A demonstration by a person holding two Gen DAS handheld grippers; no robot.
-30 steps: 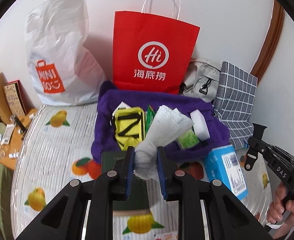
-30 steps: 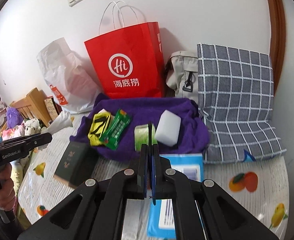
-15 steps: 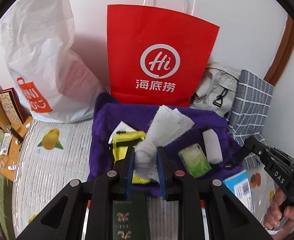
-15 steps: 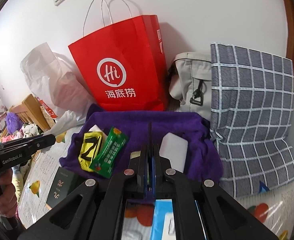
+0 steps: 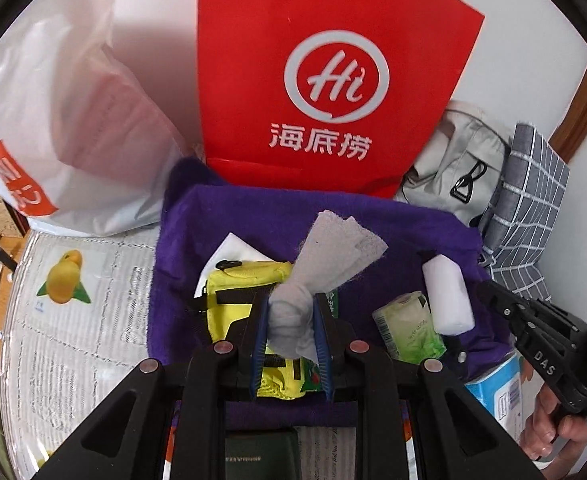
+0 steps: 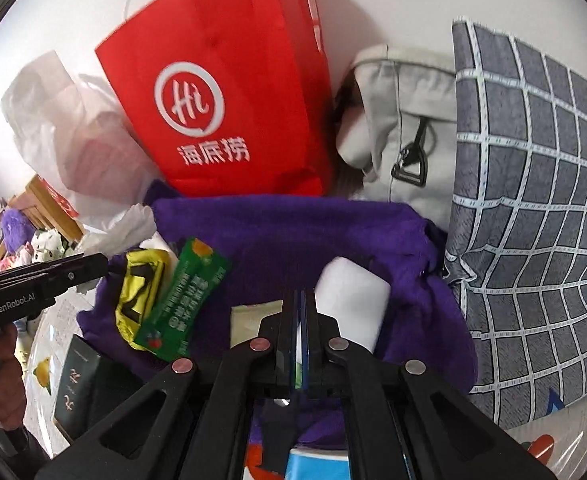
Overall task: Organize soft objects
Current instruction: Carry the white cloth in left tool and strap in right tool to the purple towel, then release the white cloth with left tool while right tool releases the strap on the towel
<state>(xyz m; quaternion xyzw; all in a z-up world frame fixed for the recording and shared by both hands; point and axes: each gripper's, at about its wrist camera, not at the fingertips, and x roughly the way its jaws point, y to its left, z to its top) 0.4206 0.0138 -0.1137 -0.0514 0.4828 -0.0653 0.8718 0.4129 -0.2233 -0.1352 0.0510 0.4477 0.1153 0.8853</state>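
The left gripper [image 5: 292, 332] is pinching a crumpled white tissue wad [image 5: 325, 264], holding it over the purple fleece towel [image 5: 393, 232] spread before the red paper bag [image 5: 333, 80]. The right gripper [image 6: 300, 344] is showing its jaws pressed together and empty, hovering over the same towel beside a white foam block [image 6: 353, 304]. A yellow pouch [image 5: 245, 284] and green packet [image 6: 185, 296] are lying there.

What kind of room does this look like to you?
Probably a bedroom at home: the things lie on a fruit-print bed sheet, a checked pillow leans on the wall, and soft toys sit beside shopping bags.
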